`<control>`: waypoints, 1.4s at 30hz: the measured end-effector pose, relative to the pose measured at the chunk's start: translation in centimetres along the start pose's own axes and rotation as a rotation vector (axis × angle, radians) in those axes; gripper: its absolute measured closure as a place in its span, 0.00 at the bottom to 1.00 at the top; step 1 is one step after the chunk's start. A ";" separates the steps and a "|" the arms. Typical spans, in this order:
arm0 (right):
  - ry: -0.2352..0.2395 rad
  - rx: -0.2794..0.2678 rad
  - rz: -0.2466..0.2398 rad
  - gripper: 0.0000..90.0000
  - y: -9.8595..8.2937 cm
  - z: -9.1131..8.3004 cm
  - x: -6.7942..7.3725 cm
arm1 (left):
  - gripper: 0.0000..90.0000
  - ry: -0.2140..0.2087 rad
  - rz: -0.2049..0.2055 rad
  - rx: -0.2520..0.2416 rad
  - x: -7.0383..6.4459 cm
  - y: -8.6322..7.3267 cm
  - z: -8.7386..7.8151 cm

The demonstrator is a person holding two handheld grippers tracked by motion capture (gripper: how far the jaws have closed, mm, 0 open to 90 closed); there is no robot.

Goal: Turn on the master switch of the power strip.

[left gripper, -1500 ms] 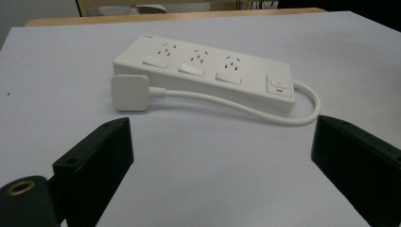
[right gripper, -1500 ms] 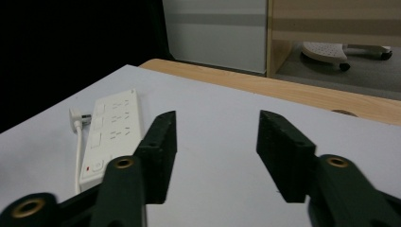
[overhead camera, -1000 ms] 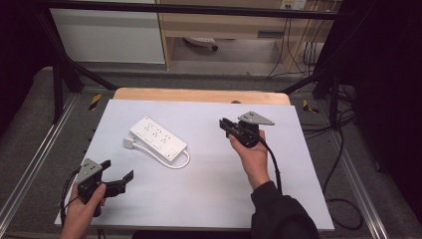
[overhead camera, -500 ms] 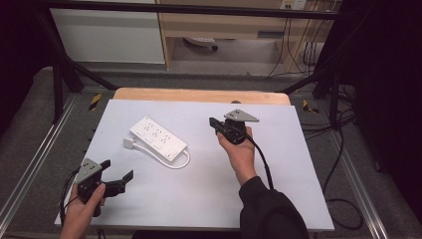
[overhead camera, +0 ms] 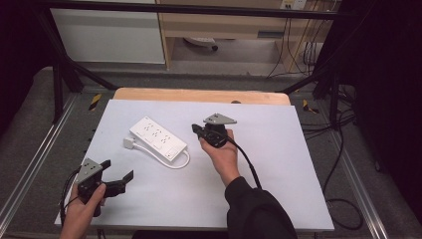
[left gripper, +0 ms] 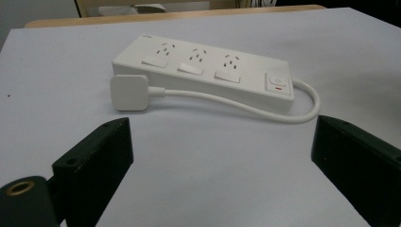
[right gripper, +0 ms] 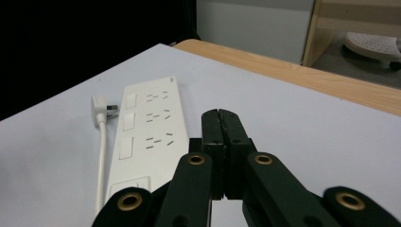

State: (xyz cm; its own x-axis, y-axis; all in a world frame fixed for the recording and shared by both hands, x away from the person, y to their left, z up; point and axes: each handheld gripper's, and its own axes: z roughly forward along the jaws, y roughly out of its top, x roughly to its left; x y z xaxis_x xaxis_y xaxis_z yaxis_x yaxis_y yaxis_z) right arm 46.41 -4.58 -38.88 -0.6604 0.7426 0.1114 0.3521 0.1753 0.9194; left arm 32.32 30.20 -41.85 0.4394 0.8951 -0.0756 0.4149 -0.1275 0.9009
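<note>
A white power strip lies on the white table top, its short cable looped round to a white plug beside it. My right gripper is held above the table just right of the strip, its jaws pressed together with nothing between them. In the right gripper view the strip and plug lie left of the shut jaws. My left gripper rests near the front left corner, open and empty. The left gripper view looks between the wide jaws at the strip and plug.
The white sheet covers a wooden table whose bare far edge shows at the back. Metal frame rails run along both sides. Cables trail on the floor at the right.
My right gripper has moved left across the table toward the power strip. My left gripper has stayed where it was, still open.
</note>
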 end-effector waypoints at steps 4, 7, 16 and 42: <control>0.018 0.020 -0.009 1.00 -0.3 1.0 0.9 | 0.07 -0.002 -0.005 0.000 0.1 0.0 0.0; 0.021 0.030 -0.014 1.00 -0.4 1.4 1.2 | 0.07 -0.002 -0.001 -0.001 0.0 0.0 0.0; 0.036 0.075 -0.024 1.00 -0.9 2.7 2.0 | 0.07 -0.004 0.002 0.000 0.0 0.0 0.1; 0.083 0.148 -0.057 1.00 -2.6 4.8 4.6 | 0.07 -0.009 0.001 -0.001 0.0 0.1 0.0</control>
State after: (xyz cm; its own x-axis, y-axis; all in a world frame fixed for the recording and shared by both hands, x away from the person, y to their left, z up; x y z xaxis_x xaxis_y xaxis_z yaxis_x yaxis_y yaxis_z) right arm 45.69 1.47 -42.58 -0.7327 0.6736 0.0969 0.4022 0.3137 0.8601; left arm 32.36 30.17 -41.80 0.4471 0.8910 -0.0785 0.4140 -0.1283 0.9012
